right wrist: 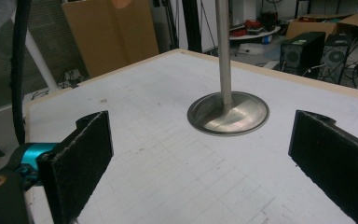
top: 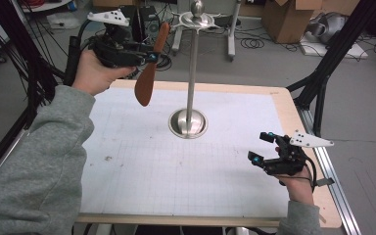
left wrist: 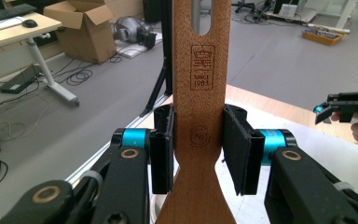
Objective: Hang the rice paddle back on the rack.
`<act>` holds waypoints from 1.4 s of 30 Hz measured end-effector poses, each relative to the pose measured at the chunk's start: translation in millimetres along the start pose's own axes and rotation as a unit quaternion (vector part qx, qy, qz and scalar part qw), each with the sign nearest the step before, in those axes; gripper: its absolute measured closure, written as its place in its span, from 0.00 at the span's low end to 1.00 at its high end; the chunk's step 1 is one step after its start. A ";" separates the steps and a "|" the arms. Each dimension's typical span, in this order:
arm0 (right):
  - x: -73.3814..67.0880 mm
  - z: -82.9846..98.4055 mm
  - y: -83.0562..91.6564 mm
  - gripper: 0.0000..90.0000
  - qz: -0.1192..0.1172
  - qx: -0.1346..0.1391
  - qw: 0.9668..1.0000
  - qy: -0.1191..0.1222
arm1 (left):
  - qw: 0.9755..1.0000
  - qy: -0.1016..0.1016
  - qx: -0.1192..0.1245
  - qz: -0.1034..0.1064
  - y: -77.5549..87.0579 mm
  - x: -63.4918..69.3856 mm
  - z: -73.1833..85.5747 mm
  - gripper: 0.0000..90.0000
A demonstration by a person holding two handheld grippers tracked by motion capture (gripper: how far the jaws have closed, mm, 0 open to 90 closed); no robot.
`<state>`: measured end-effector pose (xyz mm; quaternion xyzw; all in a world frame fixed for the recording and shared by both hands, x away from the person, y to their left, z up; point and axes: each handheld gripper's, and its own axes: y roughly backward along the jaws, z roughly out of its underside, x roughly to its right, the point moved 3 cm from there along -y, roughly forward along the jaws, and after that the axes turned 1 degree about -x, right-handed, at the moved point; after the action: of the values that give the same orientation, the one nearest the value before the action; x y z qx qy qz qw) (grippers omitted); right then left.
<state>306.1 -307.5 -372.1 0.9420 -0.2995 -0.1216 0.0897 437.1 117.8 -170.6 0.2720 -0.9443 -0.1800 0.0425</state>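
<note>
My left gripper is held high over the table's far left corner, shut on a brown wooden spatula that hangs tilted, its wide blade lowest. In the left gripper view both pads press the spatula's flat handle below a stamped mark and a slot at its end. A tall metal stand rises from a round base in the middle of the white mat. My right gripper rests low at the table's right edge, open, with nothing between its fingers; the stand's base lies ahead of it.
The white gridded mat covers a wooden-edged table. Black frame legs stand off the right corner. Cardboard boxes, cables and equipment lie on the floor behind. The stand's hooked top sits close to the spatula's upper end.
</note>
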 end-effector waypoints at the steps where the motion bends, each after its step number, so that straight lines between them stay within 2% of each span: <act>1: 0.0 0.0 0.0 0.06 0.000 0.000 1.000 0.000 | 1.000 -0.001 -0.002 0.000 0.5 -0.7 -0.6 0.72; 6: -0.1 -0.1 -1.1 0.06 -0.002 0.000 1.000 0.000 | 1.000 0.002 0.002 0.003 0.8 -1.5 -5.5 0.72; 12: 0.7 -0.2 -0.6 0.06 0.000 0.002 1.000 0.000 | 1.000 0.012 0.015 0.007 -7.7 -3.1 -9.2 0.72; 16: 2.1 0.0 1.3 0.06 0.001 0.002 1.000 -0.003 | 1.000 0.005 0.009 0.002 -10.6 -3.1 -11.5 0.72; 42: 3.8 0.2 6.4 0.06 0.006 0.006 1.000 -0.002 | 1.000 0.007 0.005 0.006 -16.2 -4.2 -11.6 0.72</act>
<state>305.6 -314.8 -371.4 0.9404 -0.3066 -0.1211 0.0841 450.8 103.6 -165.6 0.2673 -0.9467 -0.1731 0.0485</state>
